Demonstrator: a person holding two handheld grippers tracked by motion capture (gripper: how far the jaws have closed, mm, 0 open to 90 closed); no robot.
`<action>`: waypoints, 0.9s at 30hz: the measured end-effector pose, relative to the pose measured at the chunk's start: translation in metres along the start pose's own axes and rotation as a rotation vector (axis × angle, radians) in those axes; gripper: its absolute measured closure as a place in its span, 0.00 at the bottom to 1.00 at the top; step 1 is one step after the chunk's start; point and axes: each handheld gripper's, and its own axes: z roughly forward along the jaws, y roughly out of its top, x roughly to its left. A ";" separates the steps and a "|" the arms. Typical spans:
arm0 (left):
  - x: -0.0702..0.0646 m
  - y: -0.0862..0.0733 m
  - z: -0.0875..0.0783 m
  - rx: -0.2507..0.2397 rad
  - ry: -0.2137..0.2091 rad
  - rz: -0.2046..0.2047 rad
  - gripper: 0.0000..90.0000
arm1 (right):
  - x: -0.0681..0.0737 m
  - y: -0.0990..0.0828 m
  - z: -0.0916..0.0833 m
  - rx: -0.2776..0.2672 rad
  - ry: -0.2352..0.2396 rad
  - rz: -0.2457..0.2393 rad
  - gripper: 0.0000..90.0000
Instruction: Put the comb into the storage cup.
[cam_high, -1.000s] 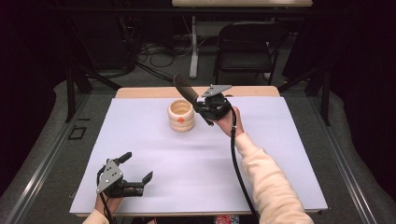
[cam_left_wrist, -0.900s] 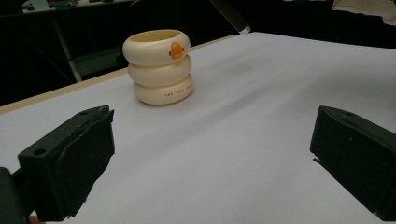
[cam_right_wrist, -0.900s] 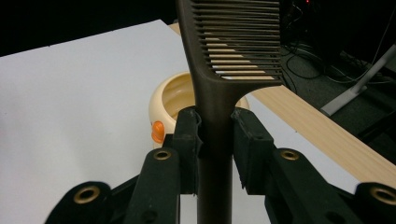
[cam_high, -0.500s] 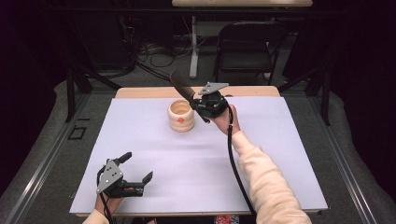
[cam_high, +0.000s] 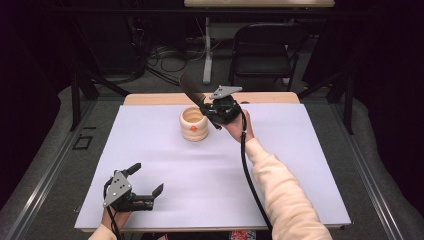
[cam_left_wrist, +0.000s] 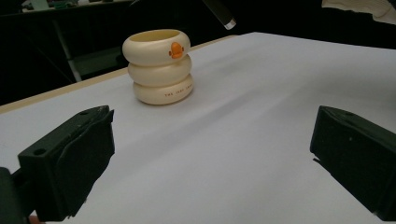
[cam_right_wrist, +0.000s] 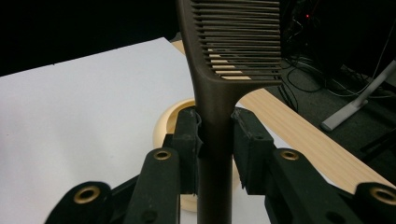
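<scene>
Evidently the right gripper (cam_high: 214, 111) is bringing a dark brown comb (cam_right_wrist: 219, 70) toward the cream ringed holder (cam_high: 193, 124), and the way it is held suits that. Its jaws are clamped on the comb's handle, one pad on each side, with the toothed end standing up and away from the hand — in the high view the comb (cam_high: 191, 90) slants up over the far rim of the holder, so the handle end would seem to be the part meant to go into the open top. The holder, a stack of three rounded rings with a small orange mark, stands upright on the white table cover (cam_high: 210, 170) toward the far edge, just beside the right gripper; the right gripper view shows its mouth directly below the clamped handle. The left gripper (cam_high: 143, 186) rests near the front left corner, well apart from all this — jaws spread wide with nothing between them, apparently just keeping clear.
</scene>
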 end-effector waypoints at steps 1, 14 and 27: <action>0.000 0.000 0.000 0.001 0.000 0.004 0.00 | 0.000 0.000 0.000 0.001 0.003 0.001 0.81; 0.000 0.000 0.000 0.000 0.000 0.000 0.00 | 0.001 0.006 0.005 -0.017 0.001 -0.004 0.81; 0.000 0.000 0.000 0.000 0.001 -0.001 0.00 | 0.003 0.011 0.011 -0.036 0.007 -0.010 0.81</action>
